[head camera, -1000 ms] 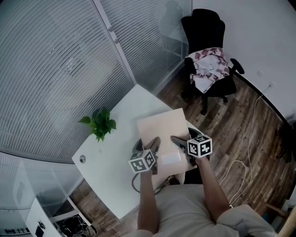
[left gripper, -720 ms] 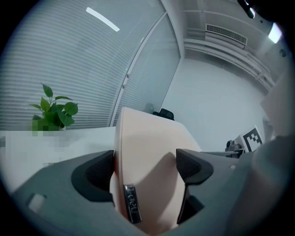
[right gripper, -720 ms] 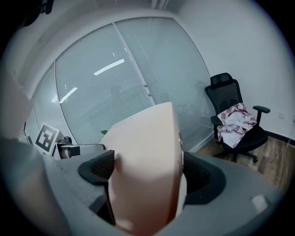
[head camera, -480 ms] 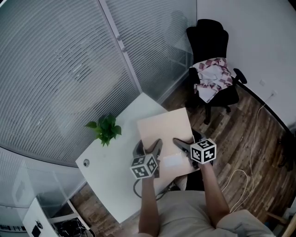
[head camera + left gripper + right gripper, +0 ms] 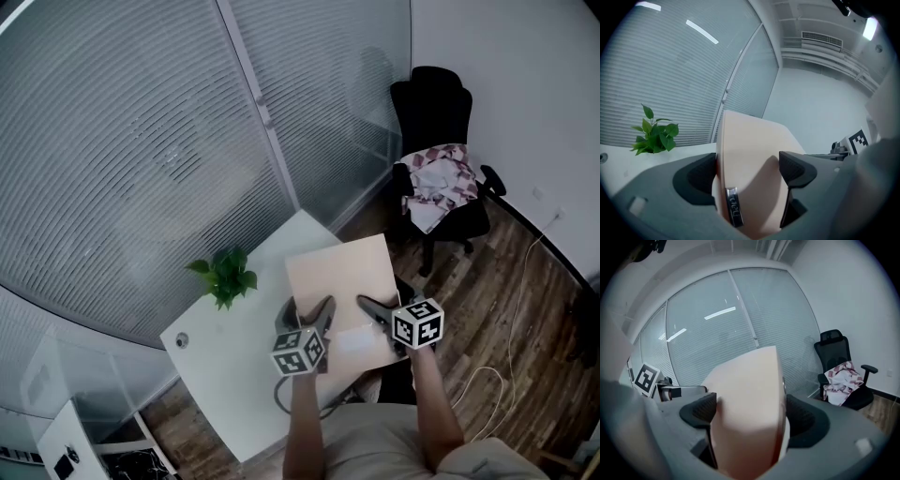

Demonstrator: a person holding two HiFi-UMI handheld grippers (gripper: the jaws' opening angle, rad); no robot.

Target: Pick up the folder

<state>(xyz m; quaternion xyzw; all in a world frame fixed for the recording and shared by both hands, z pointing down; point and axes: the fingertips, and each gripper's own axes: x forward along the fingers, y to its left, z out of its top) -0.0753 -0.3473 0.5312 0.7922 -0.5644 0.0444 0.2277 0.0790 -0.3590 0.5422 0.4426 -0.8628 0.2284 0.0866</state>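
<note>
A pale peach folder [image 5: 341, 277] is held over the right end of the white desk [image 5: 230, 352], its far edge raised. Its near end sits between my two grippers. My left gripper [image 5: 305, 315] is shut on the spine side; in the left gripper view the folder [image 5: 750, 154] fills the gap in the left gripper [image 5: 747, 171], with a metal label holder [image 5: 732, 211] close up. My right gripper [image 5: 382, 304] is shut on the other side; in the right gripper view the folder [image 5: 747, 404] is wedged in the right gripper [image 5: 750, 416].
A small potted plant [image 5: 225, 275] stands on the desk to the folder's left. A black office chair [image 5: 441, 187] with a patterned cloth [image 5: 445, 178] stands beyond on the wood floor. Glass walls with blinds [image 5: 141, 141] run behind the desk. A cable [image 5: 511, 319] trails on the floor at right.
The head view has drifted, so desk, plant and chair sit lower and further right in frame. Both grippers keep their hold on the folder; it has barely moved against the desk.
</note>
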